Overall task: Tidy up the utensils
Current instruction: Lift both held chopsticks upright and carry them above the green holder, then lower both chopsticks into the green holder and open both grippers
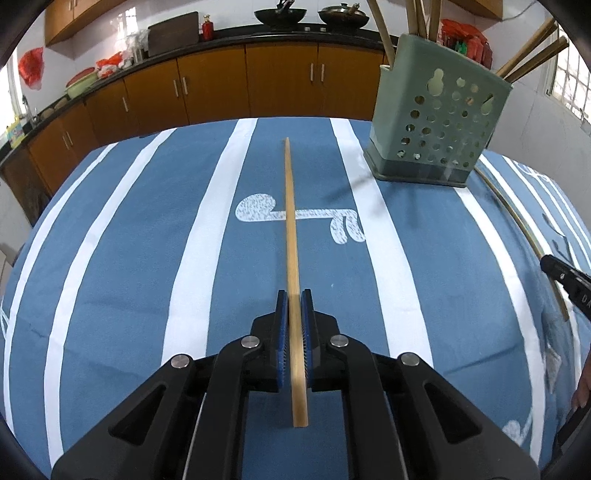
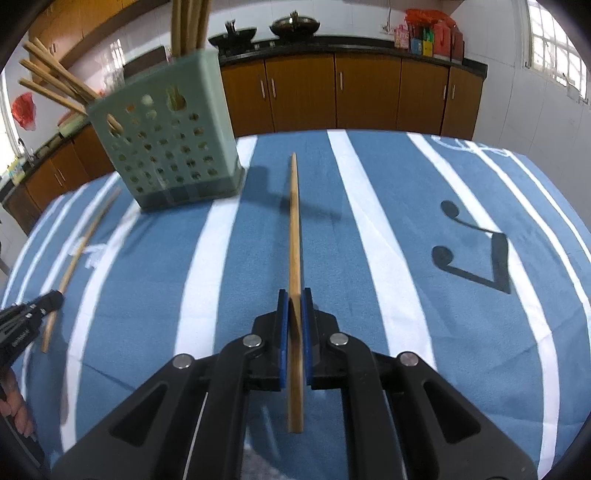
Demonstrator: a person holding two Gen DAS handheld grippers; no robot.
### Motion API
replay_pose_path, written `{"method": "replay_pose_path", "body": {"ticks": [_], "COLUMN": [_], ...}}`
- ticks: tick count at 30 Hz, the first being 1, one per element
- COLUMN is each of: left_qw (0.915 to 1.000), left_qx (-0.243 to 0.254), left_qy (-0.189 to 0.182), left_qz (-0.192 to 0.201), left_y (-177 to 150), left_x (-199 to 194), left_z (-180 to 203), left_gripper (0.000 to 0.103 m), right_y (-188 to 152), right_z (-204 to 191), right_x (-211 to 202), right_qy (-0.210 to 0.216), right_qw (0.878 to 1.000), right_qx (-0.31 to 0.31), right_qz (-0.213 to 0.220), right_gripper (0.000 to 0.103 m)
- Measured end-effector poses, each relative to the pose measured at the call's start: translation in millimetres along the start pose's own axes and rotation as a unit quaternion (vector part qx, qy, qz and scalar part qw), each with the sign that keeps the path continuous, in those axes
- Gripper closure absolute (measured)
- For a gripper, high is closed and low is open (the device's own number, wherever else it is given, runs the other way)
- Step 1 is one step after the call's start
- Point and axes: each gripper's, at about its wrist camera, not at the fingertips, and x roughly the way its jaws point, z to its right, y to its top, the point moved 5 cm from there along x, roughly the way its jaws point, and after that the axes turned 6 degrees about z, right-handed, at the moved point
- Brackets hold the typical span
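My left gripper (image 1: 294, 295) is shut on a bamboo chopstick (image 1: 291, 229) that points forward above the blue striped cloth. My right gripper (image 2: 294, 295) is shut on another bamboo chopstick (image 2: 294, 229), also pointing forward. A green perforated utensil holder (image 1: 439, 122) stands ahead and right of the left gripper; in the right wrist view the holder (image 2: 166, 136) is ahead and left. It holds several chopsticks (image 2: 55, 81). Each gripper shows at the edge of the other's view, the right one (image 1: 565, 280) and the left one (image 2: 29, 317).
The table has a blue cloth with white stripes (image 1: 207, 229). Brown cabinets (image 1: 280, 81) and a dark counter with two woks (image 1: 280, 16) run along the far wall. A window (image 2: 554, 48) is at the right.
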Motion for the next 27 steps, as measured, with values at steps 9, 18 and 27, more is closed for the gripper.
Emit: {"method": "replay_pose_path", "body": {"ticks": [9,18,27], "left_qw": [0.9979,0.9871,0.9831], "left_qx": [-0.008,-0.019,-0.007], "left_qy": [-0.015,-0.039,-0.053], "left_qz": [0.063,0.154,0.175], "left_y": [29.9,79.1,97.8], "left_x": [-53.7,-114.2,-128.8], "left_z": [-10.5,-10.6,-1.9], "left_gripper": [0.096,0.096,0.096], "right_y": [41.7,85.3,105.4], "right_z": [7.9,4.8,-4.1], "right_x": [-61.6,-115.4,-129.9], "right_qy": [0.006,0.014,0.018], "right_qw": [0.996,0.985,0.982], "right_qx": [0.007,0.004,-0.013], "right_qz": [0.09,0.172,0.188], "right_gripper": [0.095,0.095,0.095]}}
